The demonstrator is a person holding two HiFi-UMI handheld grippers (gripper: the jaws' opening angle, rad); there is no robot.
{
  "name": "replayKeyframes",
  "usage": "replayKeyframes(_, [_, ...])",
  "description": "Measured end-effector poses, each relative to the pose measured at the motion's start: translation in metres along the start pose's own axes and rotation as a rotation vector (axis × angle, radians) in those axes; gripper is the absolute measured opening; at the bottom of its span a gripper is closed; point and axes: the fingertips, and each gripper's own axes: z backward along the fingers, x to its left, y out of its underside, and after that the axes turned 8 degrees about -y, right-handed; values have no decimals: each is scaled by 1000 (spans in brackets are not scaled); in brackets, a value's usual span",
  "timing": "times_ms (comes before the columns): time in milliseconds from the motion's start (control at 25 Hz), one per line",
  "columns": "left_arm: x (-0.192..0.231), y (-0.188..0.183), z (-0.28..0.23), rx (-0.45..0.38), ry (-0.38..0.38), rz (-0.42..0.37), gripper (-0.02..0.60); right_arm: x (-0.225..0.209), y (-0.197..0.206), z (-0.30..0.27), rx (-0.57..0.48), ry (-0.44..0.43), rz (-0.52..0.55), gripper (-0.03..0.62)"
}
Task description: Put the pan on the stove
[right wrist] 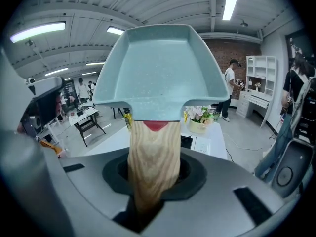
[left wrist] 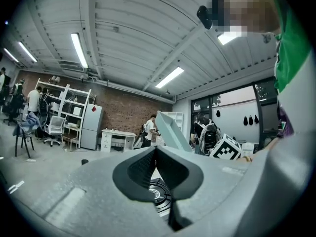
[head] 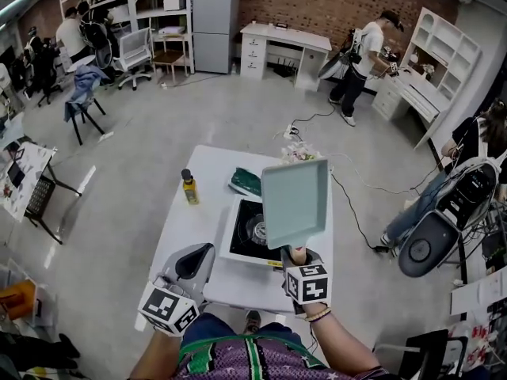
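**Task item.** The pan [head: 295, 200], a square teal one with a pale wood-grain handle [right wrist: 154, 157], is off the stove. It is held in the air at the centre of the head view, tilted with its far end raised. From there it overlaps the right side of the stove [head: 247, 232].

**Grippers.** The right hand-held gripper [head: 297, 253] is clamped on the pan's handle, with one jaw on each side of the wood. The left hand-held gripper [head: 198, 256] sits at the lower left of the head view, over the near edge of the tabletop [head: 194, 220]. Its jaws are pressed together with nothing between them.

**Containers.**
- Pan: the inside shows only its own speckled teal surface (seen plainly in the right gripper view).
- Bottle [head: 189, 187]: it stands upright on the tabletop to the left of the stove and well apart from it. It has a dark cap and yellowish contents.
- Pot [right wrist: 200, 126]: a pale pot at the far edge of the tabletop, holding pink and white flowers [head: 299, 153].

**Other.** The stove is a black plate in a white surround with one round burner [left wrist: 158, 194], and it lies flat on the tabletop. A dark green item [head: 245, 182], possibly a folded cloth or a packet, lies just beyond the stove's far edge. The head view is too coarse to tell which.
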Motion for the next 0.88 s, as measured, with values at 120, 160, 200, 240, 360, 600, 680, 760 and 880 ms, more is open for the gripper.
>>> replayKeyframes(120, [1,-1,-16,21,13,-19,17,-8,0,-7,3,3,-1,87])
replayKeyframes(160, [3,-1,-21,26,21,-18,17,-10,1,-10,6,6,-6,87])
replayKeyframes(200, [6,-1,-25,29,30,-14,17,-12,2,-13,11,12,-12,87])
replayKeyframes(240, [9,-1,-29,30,42,-10,17,-13,4,-16,15,21,-20,87])
replayKeyframes(360, [17,-2,-37,34,96,-16,17,-15,11,-24,28,56,-59,87])
replayKeyframes(600, [47,-5,-44,43,199,-20,17,-7,24,-40,59,140,-144,87])
replayKeyframes(680, [57,-3,-46,47,219,-13,17,-4,29,-44,77,163,-162,87])
replayKeyframes(760, [67,-2,-49,49,237,-5,17,0,33,-47,95,181,-178,87])
replayKeyframes(880, [75,3,-51,56,272,22,17,5,41,-49,118,213,-198,87])
